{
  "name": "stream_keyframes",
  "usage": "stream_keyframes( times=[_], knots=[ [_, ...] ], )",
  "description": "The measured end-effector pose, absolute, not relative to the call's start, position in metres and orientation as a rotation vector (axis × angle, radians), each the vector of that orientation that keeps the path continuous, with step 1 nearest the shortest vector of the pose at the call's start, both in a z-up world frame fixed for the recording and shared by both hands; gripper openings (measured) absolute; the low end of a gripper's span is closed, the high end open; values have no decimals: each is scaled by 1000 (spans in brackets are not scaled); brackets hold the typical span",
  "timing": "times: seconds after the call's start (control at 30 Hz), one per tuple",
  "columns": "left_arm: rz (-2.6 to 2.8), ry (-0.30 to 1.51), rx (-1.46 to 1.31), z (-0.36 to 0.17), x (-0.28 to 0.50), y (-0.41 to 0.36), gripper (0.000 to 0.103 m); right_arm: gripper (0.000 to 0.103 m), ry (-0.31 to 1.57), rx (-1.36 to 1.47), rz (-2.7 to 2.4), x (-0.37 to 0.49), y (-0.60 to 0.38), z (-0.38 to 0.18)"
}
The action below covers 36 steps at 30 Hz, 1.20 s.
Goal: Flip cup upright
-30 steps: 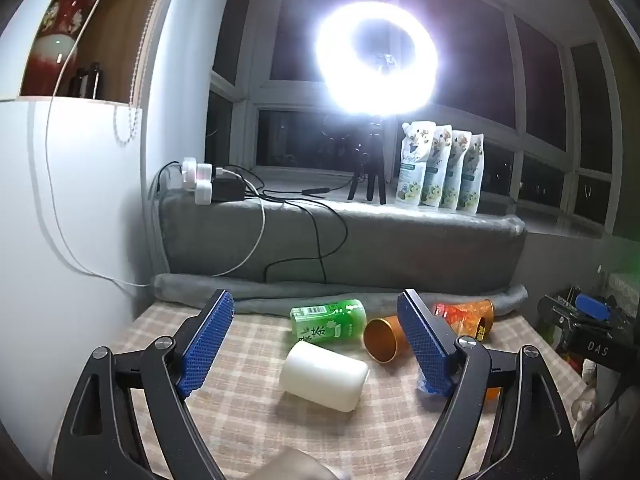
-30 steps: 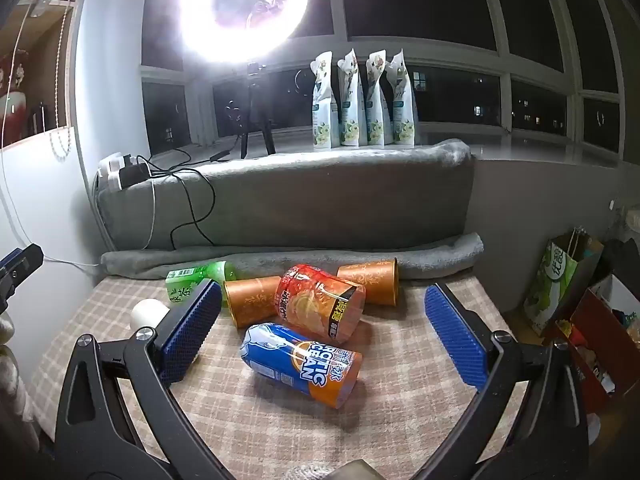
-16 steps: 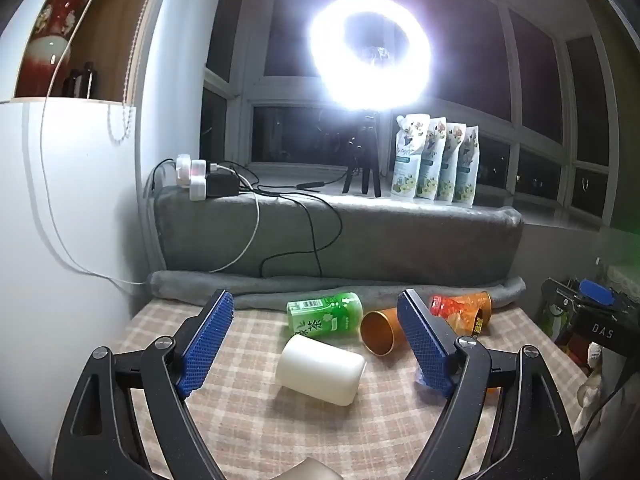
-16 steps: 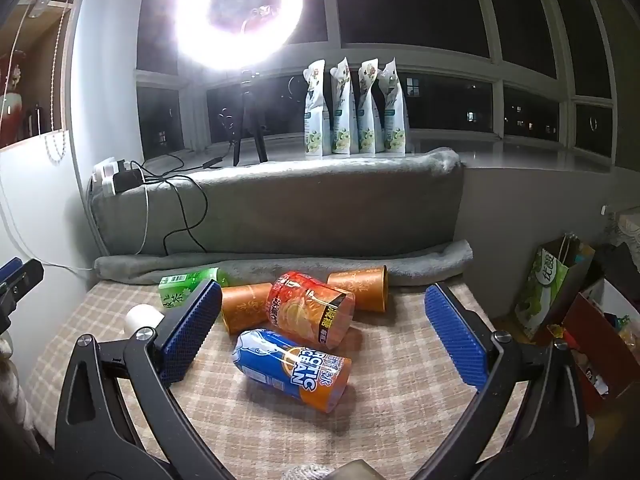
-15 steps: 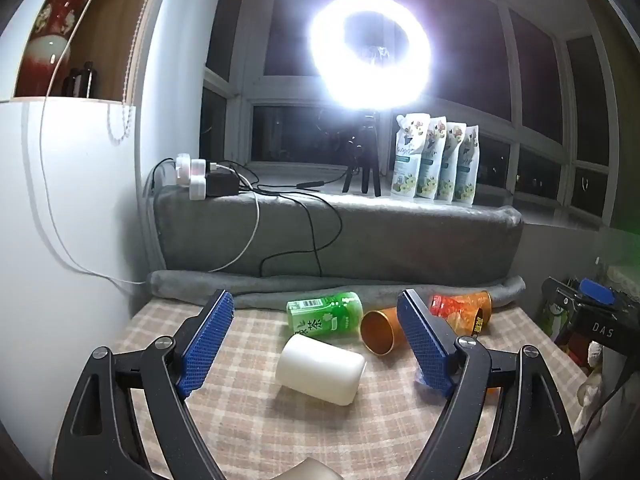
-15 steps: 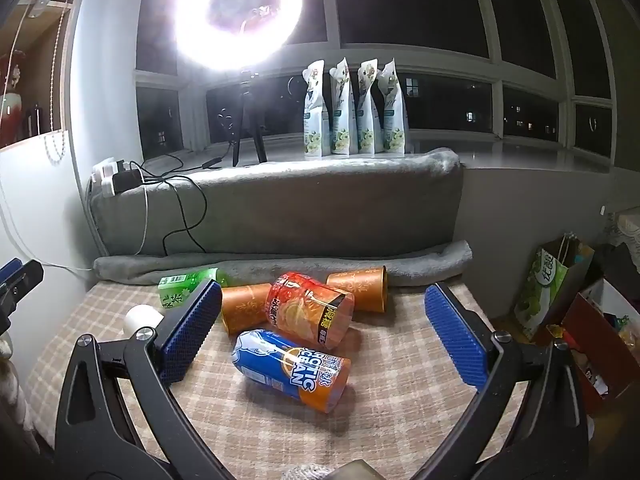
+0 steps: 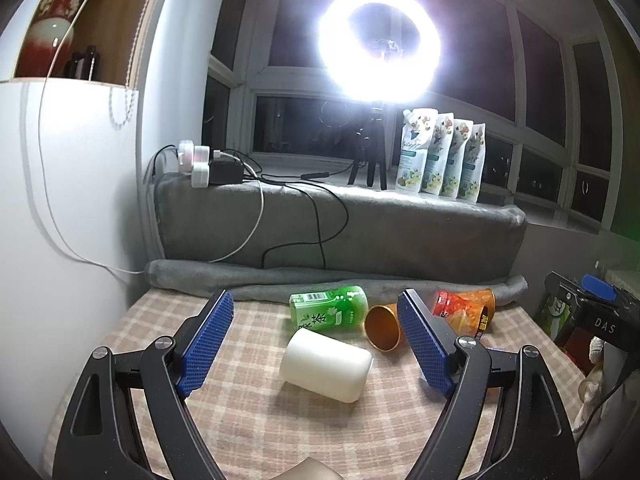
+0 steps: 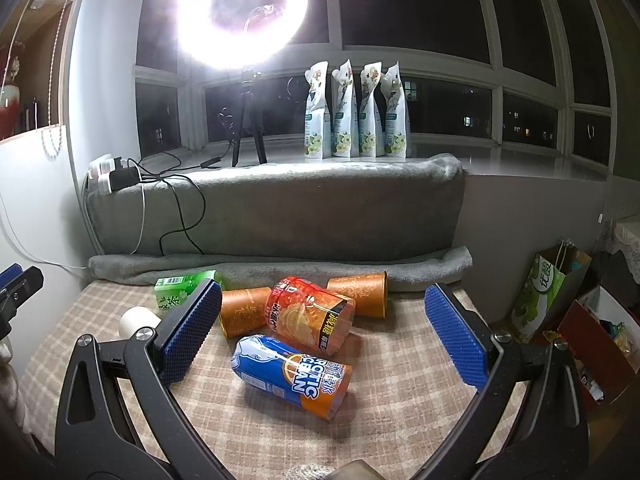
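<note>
Cups lie toppled on checked tablecloth (image 8: 400, 364) under ring light (image 7: 379, 40), both grippers wide

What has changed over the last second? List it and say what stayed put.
Only the viewpoints shifted slightly: in both wrist views the scene sits a little lower and nearer than a second ago. Nothing was grasped or released. The left gripper and right gripper stay open, and the white cup and blue cup still lie on their sides.
</note>
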<state>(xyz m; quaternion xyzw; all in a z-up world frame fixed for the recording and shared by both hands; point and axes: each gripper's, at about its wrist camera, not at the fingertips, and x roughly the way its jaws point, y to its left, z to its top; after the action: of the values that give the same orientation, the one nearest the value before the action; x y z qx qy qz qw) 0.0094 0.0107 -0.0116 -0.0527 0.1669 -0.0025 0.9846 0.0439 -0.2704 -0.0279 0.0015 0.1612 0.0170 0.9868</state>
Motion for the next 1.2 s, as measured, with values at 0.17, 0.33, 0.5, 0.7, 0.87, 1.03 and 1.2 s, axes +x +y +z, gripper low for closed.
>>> stream_keyframes(
  times=[0.17,0.33,0.5,0.7,0.87,1.03,1.2],
  knots=[
    [-3,341,-109,-14,9,11,84,103,330,0,38,46,-269,-29],
    [-2,340,-109,-14,8,11,84,103,330,-1,35,46,-268,-28],
    [-5,341,-104,-13,9,9,84,103,332,4,34,47,-269,-29],
    [-8,342,-103,-13,9,6,84,103,330,8,37,47,-272,-30],
    [-8,342,-99,-13,9,3,84,103,329,8,36,46,-272,-31],
    [-15,345,-99,-14,9,2,84,103,329,7,36,47,-272,-31],
    [-14,345,-100,-14,8,2,84,103,332,9,38,47,-272,-31]
  ],
)
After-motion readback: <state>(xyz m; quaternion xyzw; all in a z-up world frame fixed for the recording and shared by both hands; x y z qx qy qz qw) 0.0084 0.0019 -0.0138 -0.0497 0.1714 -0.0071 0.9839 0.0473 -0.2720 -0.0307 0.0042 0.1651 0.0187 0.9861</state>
